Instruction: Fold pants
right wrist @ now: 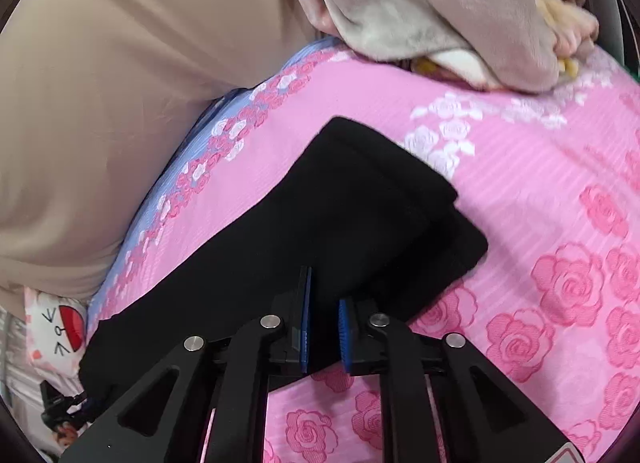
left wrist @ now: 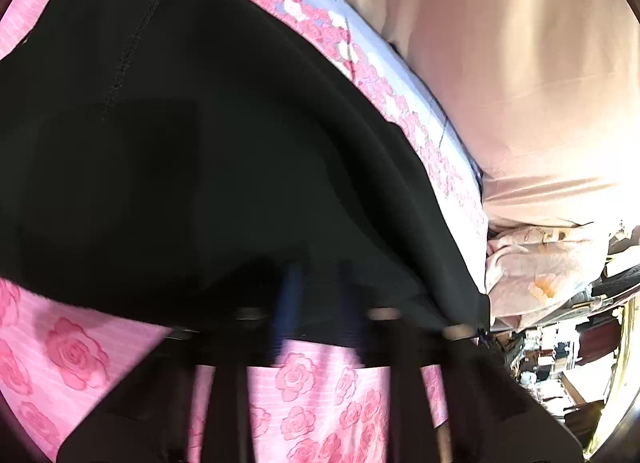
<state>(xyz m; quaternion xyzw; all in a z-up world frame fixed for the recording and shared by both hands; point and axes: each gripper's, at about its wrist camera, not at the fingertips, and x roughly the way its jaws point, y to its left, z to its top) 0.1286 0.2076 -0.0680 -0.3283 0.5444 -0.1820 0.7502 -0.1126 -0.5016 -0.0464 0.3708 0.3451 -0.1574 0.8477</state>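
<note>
The black pants (right wrist: 320,223) lie on a pink rose-patterned bedsheet (right wrist: 560,223), their leg ends pointing away from me. My right gripper (right wrist: 325,303) is over the near edge of the pants, its blue-padded jaws slightly apart with black cloth between them. In the left wrist view the black pants (left wrist: 200,143) fill most of the frame, raised off the bedsheet (left wrist: 312,395). My left gripper (left wrist: 316,303) is blurred and sits at the lifted lower edge of the cloth; its jaws look narrow, but whether they clamp the cloth is unclear.
A beige padded headboard or cushion (right wrist: 100,103) runs along the far side of the bed. A crumpled beige blanket (right wrist: 440,3) lies at the far end. A cartoon-print pillow (right wrist: 56,323) sits at the left. Room clutter (left wrist: 560,363) shows beyond the bed's edge.
</note>
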